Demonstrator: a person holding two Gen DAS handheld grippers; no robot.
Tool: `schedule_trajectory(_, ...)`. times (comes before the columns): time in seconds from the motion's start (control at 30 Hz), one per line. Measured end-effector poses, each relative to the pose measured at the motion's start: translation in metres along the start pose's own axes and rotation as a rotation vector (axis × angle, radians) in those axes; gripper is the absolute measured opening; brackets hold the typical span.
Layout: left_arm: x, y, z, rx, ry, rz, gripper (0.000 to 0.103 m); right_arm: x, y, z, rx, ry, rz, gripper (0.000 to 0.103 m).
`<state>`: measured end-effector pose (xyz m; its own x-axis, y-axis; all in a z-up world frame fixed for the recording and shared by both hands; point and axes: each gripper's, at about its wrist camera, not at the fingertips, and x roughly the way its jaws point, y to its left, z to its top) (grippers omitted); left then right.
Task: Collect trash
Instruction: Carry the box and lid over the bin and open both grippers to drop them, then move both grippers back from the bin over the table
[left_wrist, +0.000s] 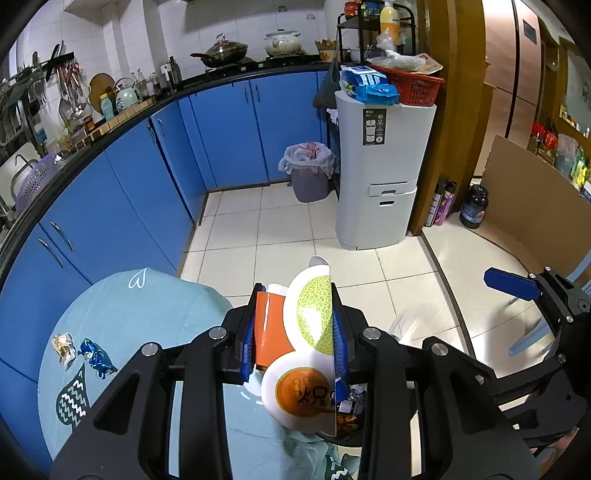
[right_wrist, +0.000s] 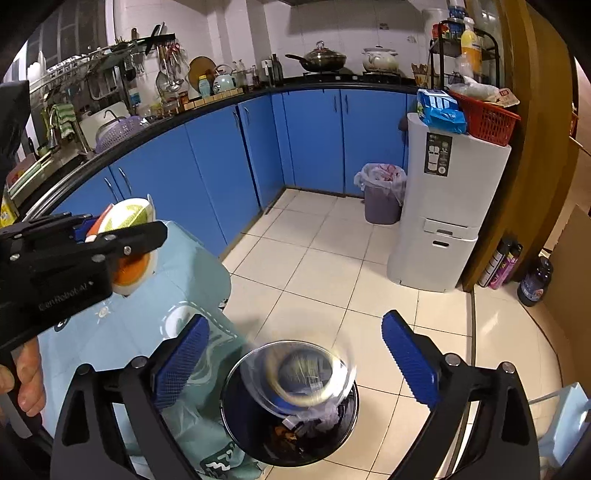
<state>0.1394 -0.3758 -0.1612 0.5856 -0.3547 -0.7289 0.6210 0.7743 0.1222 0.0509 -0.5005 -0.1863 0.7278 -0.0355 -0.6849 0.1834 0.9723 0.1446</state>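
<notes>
Carton white and orange, melon print, clamped in left tool

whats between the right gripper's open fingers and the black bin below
A clear plastic cup, blurred, apparently falling into the black bin beneath the right gripper. The right wrist view shows it.

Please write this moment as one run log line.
left gripper: shut on melon carton | right gripper: open, clear cup blurred over black bin | table: two wrappers
</notes>
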Motion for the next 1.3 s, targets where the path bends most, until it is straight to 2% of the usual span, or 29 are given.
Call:
schedule_trajectory(0.33,0.006,-0.01,0.003,0.002,0.014,-0.039,0.035,-0.002,-0.022,-0.001,0.031,-0.013,-0.114,0.093)
schedule_trajectory(0.4,0.006,-0.012,0.004,-0.007,0.015,-0.069,0.036,-0.002,-0.026,-0.001,0.035,-0.017,-0.129,0.093)
schedule_trajectory(0.43,0.007,-0.013,0.005,-0.011,0.014,-0.078,0.039,-0.002,-0.027,-0.001,0.035,-0.018,-0.14,0.093)
schedule_trajectory(0.5,0.005,-0.015,0.006,-0.013,-0.002,-0.073,0.091,-0.002,-0.031,-0.001,0.033,-0.018,-0.152,0.093)
schedule_trajectory(0.53,0.001,-0.015,0.007,-0.017,-0.027,-0.076,0.096,-0.003,-0.032,-0.001,0.035,-0.018,-0.155,0.093)
schedule_trajectory(0.63,-0.006,-0.02,0.01,0.012,-0.067,-0.05,0.099,-0.002,-0.034,0.0,0.038,-0.016,-0.155,0.093)
schedule_trajectory(0.73,-0.003,-0.018,0.009,0.015,-0.063,-0.029,0.099,-0.001,-0.033,0.001,0.034,-0.015,-0.154,0.093)
schedule_trajectory(0.93,0.0,0.017,0.0,-0.042,-0.04,0.037,0.099,0.006,-0.015,0.01,0.022,-0.031,-0.117,0.093)
schedule_trajectory(1.07,-0.002,0.07,-0.014,-0.132,-0.029,0.107,0.099,0.018,0.026,0.022,-0.045,-0.055,-0.058,0.093)
schedule_trajectory(1.3,-0.02,0.181,-0.05,-0.304,-0.018,0.232,0.099,0.054,0.116,0.042,-0.158,-0.027,0.075,0.093)
